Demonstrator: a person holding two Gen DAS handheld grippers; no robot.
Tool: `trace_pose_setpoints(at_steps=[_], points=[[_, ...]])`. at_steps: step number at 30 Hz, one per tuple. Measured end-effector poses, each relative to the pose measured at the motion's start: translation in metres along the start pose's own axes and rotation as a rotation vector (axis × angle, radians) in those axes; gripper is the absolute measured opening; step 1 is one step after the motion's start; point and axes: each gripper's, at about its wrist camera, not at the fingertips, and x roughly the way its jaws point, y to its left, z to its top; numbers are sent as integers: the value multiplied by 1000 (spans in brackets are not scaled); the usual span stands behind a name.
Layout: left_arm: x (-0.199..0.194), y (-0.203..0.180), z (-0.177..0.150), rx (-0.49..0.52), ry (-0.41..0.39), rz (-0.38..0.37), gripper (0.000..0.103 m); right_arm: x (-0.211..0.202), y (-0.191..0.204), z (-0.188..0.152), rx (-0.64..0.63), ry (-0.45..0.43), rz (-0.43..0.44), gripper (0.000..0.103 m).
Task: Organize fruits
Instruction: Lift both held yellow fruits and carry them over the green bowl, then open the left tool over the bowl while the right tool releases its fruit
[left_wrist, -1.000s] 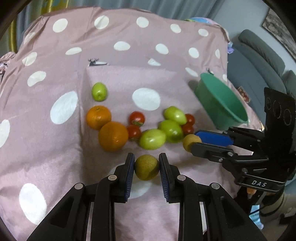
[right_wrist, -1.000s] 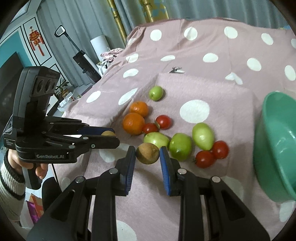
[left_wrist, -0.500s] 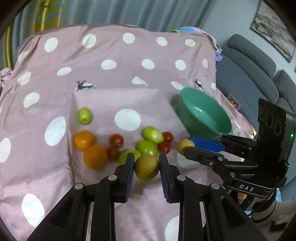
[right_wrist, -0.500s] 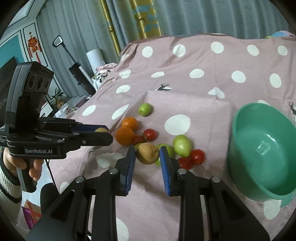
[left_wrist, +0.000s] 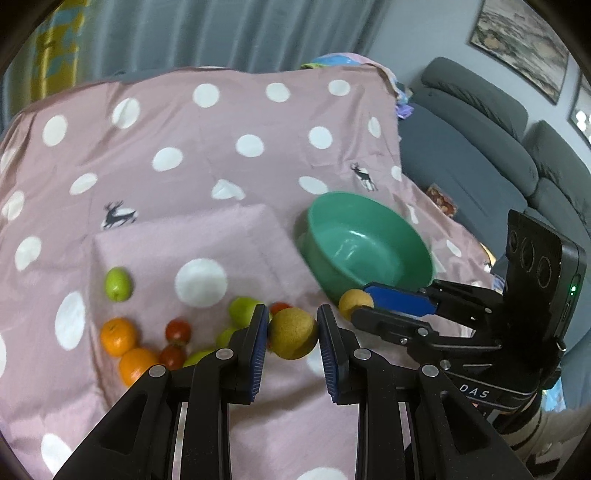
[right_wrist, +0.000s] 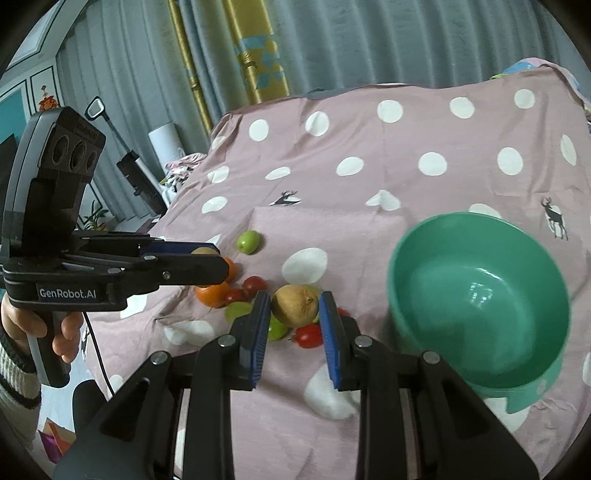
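Observation:
My left gripper (left_wrist: 292, 334) is shut on a yellow-brown round fruit (left_wrist: 292, 339), held above the pink dotted cloth. My right gripper (right_wrist: 294, 306) is shut on a second brown fruit (right_wrist: 294, 305); in the left wrist view that gripper (left_wrist: 356, 304) shows at the right with its fruit (left_wrist: 352, 302) by the near rim of the green bowl (left_wrist: 369, 247). The bowl (right_wrist: 480, 306) is empty. Oranges (left_wrist: 117, 336), red tomatoes (left_wrist: 178, 329) and green fruits (left_wrist: 117, 284) lie on the cloth below both grippers. The left gripper (right_wrist: 208, 260) appears at the left of the right wrist view.
The pink polka-dot cloth (left_wrist: 229, 147) covers a raised surface with a folded square patch. A grey sofa (left_wrist: 498, 147) stands at the right. Curtains (right_wrist: 332, 48) hang behind. A hand in a striped sleeve (right_wrist: 22, 332) holds the left gripper's handle.
Both grippers have risen and drawn back from the fruit pile, each still shut on its brown fruit. The green bowl has come fully into view.

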Motion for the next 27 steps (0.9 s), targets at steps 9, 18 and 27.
trace_pose_setpoints(at_steps=[9, 18, 27], points=[[23, -25, 24, 58, 12, -25, 27, -10, -25, 0, 44, -38, -47, 28], [57, -51, 44, 118, 31, -55, 27, -23, -59, -3, 106, -74, -114, 28], [99, -71, 55, 174, 68, -44, 27, -24, -95, -8, 174, -75, -178, 28]])
